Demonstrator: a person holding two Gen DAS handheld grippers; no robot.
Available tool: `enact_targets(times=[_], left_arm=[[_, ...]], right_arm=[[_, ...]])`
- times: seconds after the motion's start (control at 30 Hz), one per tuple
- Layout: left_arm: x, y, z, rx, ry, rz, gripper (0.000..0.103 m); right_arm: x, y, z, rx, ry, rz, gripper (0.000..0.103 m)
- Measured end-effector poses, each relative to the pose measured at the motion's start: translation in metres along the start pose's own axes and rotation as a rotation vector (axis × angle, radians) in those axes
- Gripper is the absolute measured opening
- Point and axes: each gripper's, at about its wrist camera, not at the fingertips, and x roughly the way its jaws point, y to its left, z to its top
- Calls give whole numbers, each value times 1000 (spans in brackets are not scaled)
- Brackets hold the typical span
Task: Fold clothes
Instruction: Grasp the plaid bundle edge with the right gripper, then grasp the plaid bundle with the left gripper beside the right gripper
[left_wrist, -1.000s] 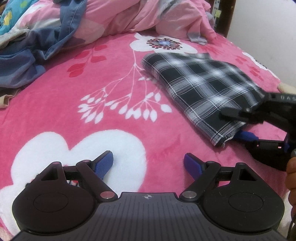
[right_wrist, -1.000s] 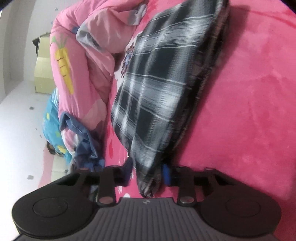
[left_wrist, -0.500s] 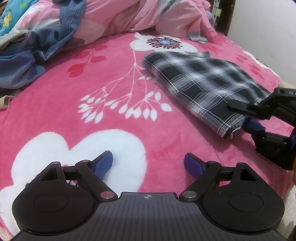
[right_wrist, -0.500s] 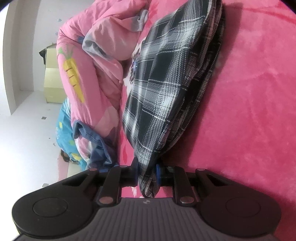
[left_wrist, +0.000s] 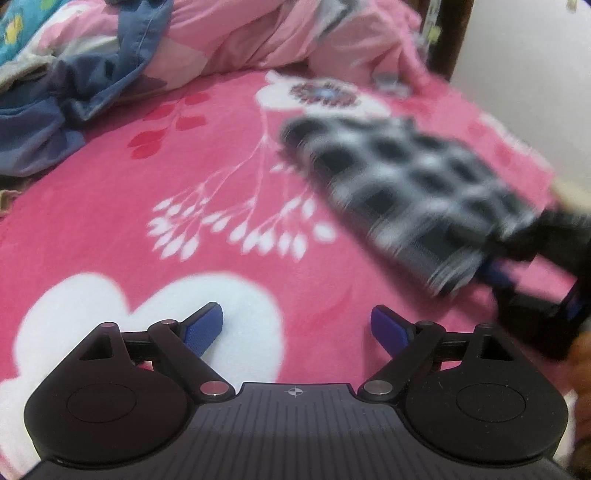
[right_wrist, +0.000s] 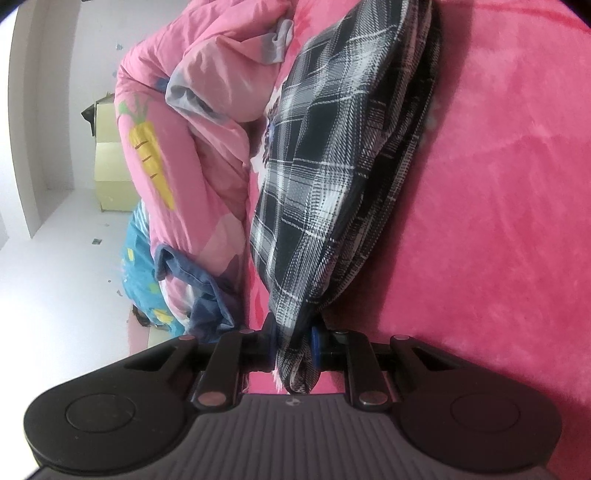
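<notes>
Right tool pinches the checked cloth on the bed

The folded checked cloth (right_wrist: 332, 166) lies on the pink blanket (left_wrist: 184, 177); the right tool (right_wrist: 293, 341) grips its near end tight, and the left tool (left_wrist: 297, 326) hangs beside the cloth, spread wide and holding nothing

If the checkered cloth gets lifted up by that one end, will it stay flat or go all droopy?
Probably droopy: the checkered cloth is soft woven fabric, already bunching where the right gripper pinches it. Its folded layers may slide apart, since the left gripper is open and holds nothing.
</notes>
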Motion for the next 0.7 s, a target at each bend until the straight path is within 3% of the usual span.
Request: enact_targets(times=[0.13, 0.23, 0.27, 0.5, 0.7], left_arm=[[11, 22, 16, -202, -2, -247, 88], [39, 44, 20, -435, 88, -471, 84], [46, 47, 21, -471, 106, -514, 82], [88, 45, 32, -573, 177, -694, 79], [110, 32, 47, -554, 211, -730, 79]], right_arm=[[1, -3, 1, 15, 6, 11, 19], [2, -4, 3, 23, 12, 18, 19], [2, -5, 3, 25, 13, 21, 19], [3, -7, 5, 36, 22, 39, 19], [1, -5, 7, 17, 23, 50, 19]])
